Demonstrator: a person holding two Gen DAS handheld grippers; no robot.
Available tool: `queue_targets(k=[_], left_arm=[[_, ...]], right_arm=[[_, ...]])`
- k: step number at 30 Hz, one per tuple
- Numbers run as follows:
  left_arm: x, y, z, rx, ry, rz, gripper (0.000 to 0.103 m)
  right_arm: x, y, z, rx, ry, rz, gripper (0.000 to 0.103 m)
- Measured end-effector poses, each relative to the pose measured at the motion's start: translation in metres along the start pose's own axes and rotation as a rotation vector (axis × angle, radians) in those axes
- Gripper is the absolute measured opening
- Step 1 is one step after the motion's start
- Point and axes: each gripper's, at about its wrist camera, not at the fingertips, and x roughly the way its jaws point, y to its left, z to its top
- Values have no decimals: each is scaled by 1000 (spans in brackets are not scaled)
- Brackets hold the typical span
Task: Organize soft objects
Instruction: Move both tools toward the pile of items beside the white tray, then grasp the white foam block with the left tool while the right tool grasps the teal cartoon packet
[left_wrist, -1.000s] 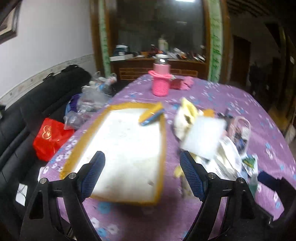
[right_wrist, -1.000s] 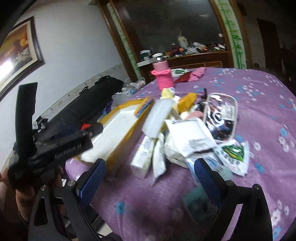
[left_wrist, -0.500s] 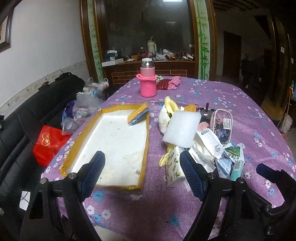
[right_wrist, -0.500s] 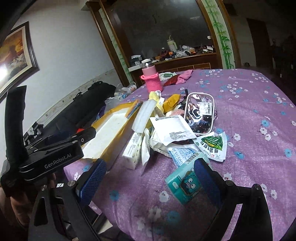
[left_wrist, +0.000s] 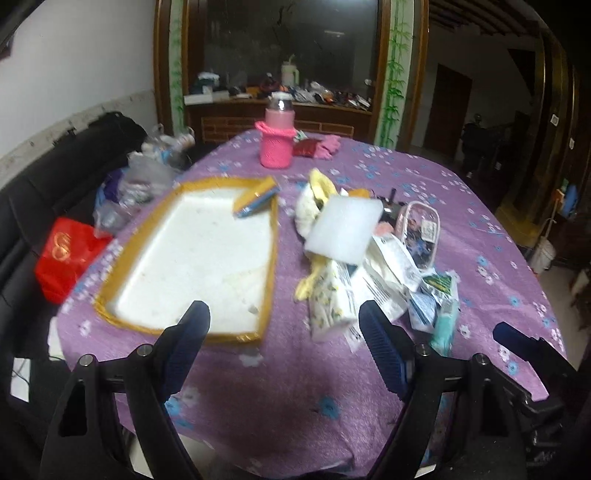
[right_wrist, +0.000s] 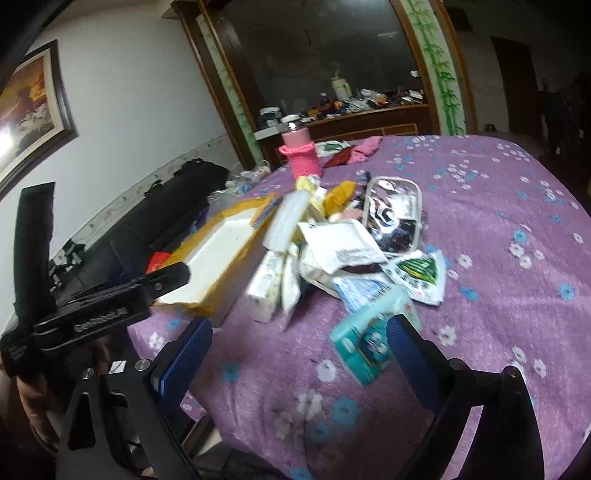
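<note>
Two grippers are hovering over a round table draped in a purple floral cloth (left_wrist: 295, 387). Left gripper (left_wrist: 284, 336) is holding its jaws wide apart, empty, low centre of its view; right gripper (right_wrist: 299, 343) is likewise spread and gripping nothing. A white foam tray (left_wrist: 192, 266) with yellow taped rim is lying left of centre, a yellow-blue sponge (left_wrist: 256, 197) resting on its far edge. Just right of it, a heap of soft packets (left_wrist: 369, 273) is spilling around a white foam block (left_wrist: 343, 229) and a clear zip pouch (left_wrist: 421, 232). A teal tissue pack (right_wrist: 373, 336) is sitting nearest the right gripper, partly behind its right finger. A pink-sleeved bottle (left_wrist: 277, 140) is standing at the far edge; dark cabinet and black sofa are filling the background. Compared with half a second ago, the right view is sitting closer to the teal pack, and the left view is showing slightly more tilt and blur.
</note>
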Motion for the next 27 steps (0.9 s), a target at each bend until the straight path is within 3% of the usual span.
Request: queue_targets(k=[5,11,19,27], left_arm=[[5,0,-7,-1,33,-57,83],[22,2,-3,-28,67,-120,83],[67,2,38,-34,26,-200,83],[130,7,73,-81,105,-279,83]], right_arm=[[5,-10,-4,79,40,-14,97],[34,-33,-7,188,100,27,95],[66,-57,1,330,149,51,95],[78,-62,-9,332,107,71,93]])
